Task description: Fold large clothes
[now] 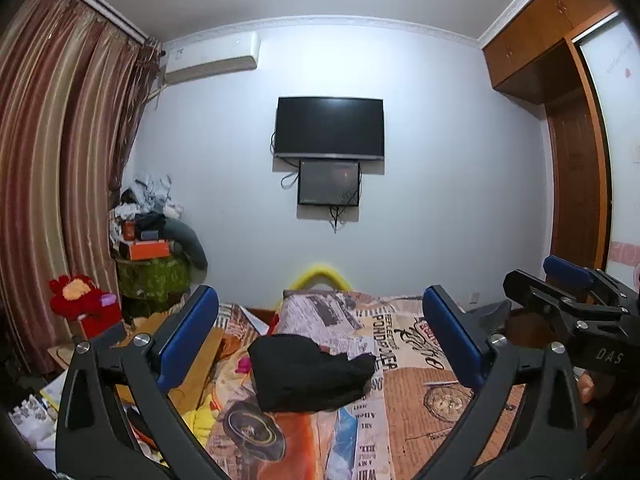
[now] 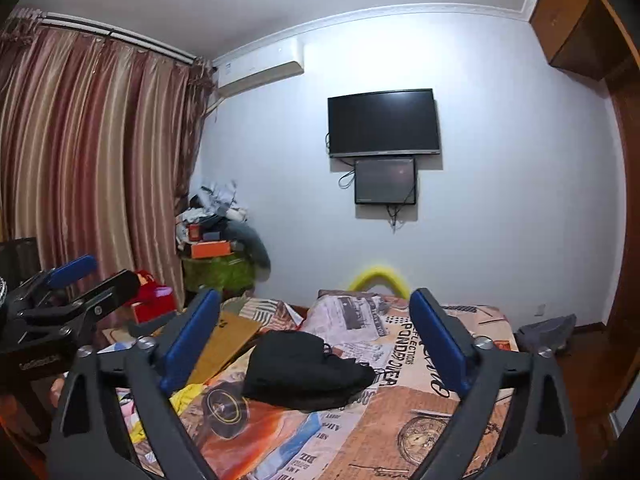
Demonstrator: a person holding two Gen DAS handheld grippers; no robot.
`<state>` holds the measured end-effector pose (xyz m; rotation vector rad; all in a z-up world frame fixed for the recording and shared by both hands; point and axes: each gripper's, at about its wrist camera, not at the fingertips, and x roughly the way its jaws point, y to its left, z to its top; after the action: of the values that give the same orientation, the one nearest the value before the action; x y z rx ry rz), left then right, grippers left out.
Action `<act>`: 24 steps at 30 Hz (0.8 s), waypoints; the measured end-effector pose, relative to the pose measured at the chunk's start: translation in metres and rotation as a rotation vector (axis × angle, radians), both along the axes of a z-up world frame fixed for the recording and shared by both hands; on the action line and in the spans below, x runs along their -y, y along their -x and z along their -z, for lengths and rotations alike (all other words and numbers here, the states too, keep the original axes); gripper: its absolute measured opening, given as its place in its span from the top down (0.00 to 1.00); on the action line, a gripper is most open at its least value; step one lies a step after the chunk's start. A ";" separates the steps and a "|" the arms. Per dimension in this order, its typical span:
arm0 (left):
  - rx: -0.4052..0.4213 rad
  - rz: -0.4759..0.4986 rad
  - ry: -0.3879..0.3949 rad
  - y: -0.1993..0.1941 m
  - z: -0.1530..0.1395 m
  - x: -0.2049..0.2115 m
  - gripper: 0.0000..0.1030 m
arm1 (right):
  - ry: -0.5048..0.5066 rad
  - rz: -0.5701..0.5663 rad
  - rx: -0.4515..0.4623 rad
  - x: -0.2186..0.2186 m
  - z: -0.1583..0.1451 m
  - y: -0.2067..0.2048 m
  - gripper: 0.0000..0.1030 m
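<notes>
On the bed [image 1: 420, 408], mid-cover, sits the black garment [image 1: 310, 374], bundled into a compact heap on the newspaper-print spread. Left tool [image 1: 320, 344] is up above it, blue pads wide apart, nothing between them. Right tool [image 2: 316, 346] likewise, spread wide and gripping nothing, hanging above the near end of the bed. Far wall: a dark TV [image 1: 329, 127], a smaller screen [image 1: 329, 188] just beneath. Striped curtains [image 2: 92, 168] on the left, and a cluttered pile [image 2: 218, 236] in the corner.

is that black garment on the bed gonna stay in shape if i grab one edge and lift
Probably not: the black garment lies in a soft, creased heap on the bedspread, so it should droop and unfold. It looks light, likely dragging rather than sliding cleanly.
</notes>
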<state>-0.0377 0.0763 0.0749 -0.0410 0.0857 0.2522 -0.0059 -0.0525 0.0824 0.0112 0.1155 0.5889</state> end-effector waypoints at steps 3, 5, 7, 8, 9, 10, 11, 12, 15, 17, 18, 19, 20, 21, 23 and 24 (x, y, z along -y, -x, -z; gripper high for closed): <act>-0.017 -0.004 0.028 0.000 0.003 -0.004 0.01 | -0.006 0.001 -0.030 0.000 0.000 -0.003 0.06; -0.021 -0.008 0.031 0.004 0.006 -0.003 0.01 | -0.008 0.010 -0.035 0.001 -0.001 -0.005 0.06; -0.024 -0.015 0.025 0.007 0.009 0.002 0.01 | -0.008 0.014 -0.038 0.002 0.002 -0.004 0.06; -0.026 -0.019 0.024 0.007 0.010 0.003 0.01 | -0.007 0.013 -0.042 0.002 0.000 -0.005 0.06; -0.027 -0.022 0.024 0.007 0.011 0.003 0.01 | -0.006 0.012 -0.044 0.002 0.001 -0.005 0.06; -0.028 -0.021 0.024 0.007 0.011 0.004 0.01 | -0.004 0.011 -0.044 0.003 0.001 -0.004 0.06; -0.030 -0.019 0.024 0.007 0.012 0.004 0.01 | -0.004 0.014 -0.046 0.003 0.002 -0.003 0.06; -0.031 -0.018 0.024 0.007 0.013 0.004 0.01 | -0.002 0.014 -0.045 0.003 0.003 -0.001 0.06; -0.031 -0.019 0.021 0.008 0.013 0.005 0.01 | 0.008 0.012 -0.039 0.005 0.005 0.003 0.06; -0.032 -0.018 0.024 0.008 0.013 0.004 0.01 | 0.013 0.010 -0.038 0.004 0.006 0.006 0.06; -0.033 -0.016 0.028 0.008 0.013 0.004 0.01 | 0.015 0.010 -0.039 0.003 0.007 0.007 0.06; -0.034 -0.015 0.030 0.008 0.014 0.004 0.01 | 0.019 0.010 -0.038 0.004 0.008 0.008 0.06; -0.035 -0.014 0.033 0.007 0.014 0.004 0.01 | 0.020 0.008 -0.039 0.004 0.008 0.009 0.06; -0.036 -0.013 0.034 0.007 0.014 0.004 0.01 | 0.020 0.007 -0.042 0.004 0.007 0.009 0.06; -0.037 -0.015 0.032 0.007 0.014 0.003 0.01 | 0.019 0.005 -0.048 0.004 0.008 0.009 0.06; -0.038 -0.019 0.031 0.007 0.015 0.004 0.01 | 0.019 0.004 -0.050 0.004 0.007 0.009 0.06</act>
<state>-0.0443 0.0726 0.0603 -0.0675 0.1273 0.2706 -0.0149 -0.0560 0.0750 0.0078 0.1699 0.5837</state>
